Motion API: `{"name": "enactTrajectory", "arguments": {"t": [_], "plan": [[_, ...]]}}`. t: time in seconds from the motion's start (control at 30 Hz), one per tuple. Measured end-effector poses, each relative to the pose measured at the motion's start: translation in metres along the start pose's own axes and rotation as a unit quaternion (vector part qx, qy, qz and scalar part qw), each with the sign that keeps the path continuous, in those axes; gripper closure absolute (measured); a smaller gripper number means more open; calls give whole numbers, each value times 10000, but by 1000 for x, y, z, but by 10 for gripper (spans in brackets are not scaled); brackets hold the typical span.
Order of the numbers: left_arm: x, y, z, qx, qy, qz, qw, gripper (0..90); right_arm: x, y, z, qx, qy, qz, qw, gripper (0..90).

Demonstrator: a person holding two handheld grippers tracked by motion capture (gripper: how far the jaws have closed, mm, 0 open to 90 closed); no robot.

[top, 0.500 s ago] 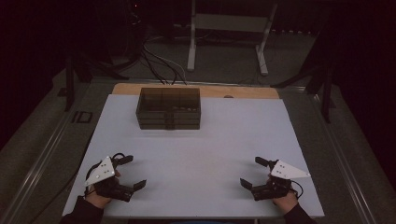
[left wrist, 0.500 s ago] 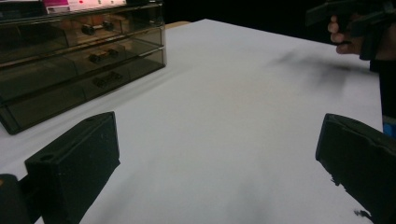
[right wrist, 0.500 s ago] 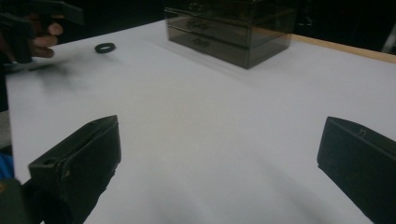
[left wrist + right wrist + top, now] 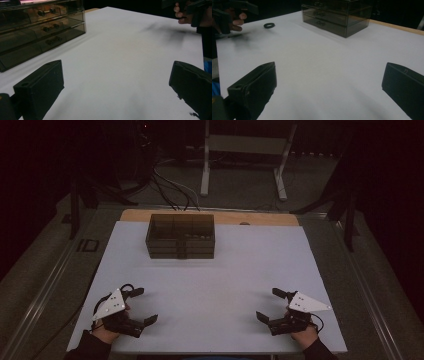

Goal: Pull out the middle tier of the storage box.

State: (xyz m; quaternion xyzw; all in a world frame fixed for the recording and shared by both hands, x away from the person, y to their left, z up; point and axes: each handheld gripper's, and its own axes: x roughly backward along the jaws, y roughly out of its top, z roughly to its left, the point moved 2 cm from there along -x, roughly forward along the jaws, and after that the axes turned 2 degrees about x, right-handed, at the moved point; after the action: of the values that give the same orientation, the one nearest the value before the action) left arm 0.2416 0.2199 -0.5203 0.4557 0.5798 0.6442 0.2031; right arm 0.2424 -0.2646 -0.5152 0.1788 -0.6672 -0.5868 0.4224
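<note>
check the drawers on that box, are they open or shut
Shut. On the box every drawer front sits flush with the frame in the left gripper view, and in the high view nothing juts out from its front.

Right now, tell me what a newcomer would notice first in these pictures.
First, the dark see-through drawer box standing alone at the far side of the white table, its drawers shut. Next, the two hand-held tools at the near edge: the left gripper and the right gripper, both with jaws wide open and nothing between them. A small black ring lies on the table.
</note>
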Motion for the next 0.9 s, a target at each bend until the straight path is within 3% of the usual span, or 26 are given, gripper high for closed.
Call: {"name": "enactTrajectory", "arguments": {"t": [0.4, 0.67, 0.9], "plan": [[-2, 0, -2, -70, 3, 50, 10000, 11, -3, 0, 3, 86, -25, 23, 10000, 0], [-6, 4, -10, -226, -165, 160, 9995, 11, -3, 1, 5, 112, -28, -20, 9999, 0], [-8, 15, -10, -327, -301, 163, 9989, 11, -1, 2, 3, 49, -94, -130, 9999, 0]]}}
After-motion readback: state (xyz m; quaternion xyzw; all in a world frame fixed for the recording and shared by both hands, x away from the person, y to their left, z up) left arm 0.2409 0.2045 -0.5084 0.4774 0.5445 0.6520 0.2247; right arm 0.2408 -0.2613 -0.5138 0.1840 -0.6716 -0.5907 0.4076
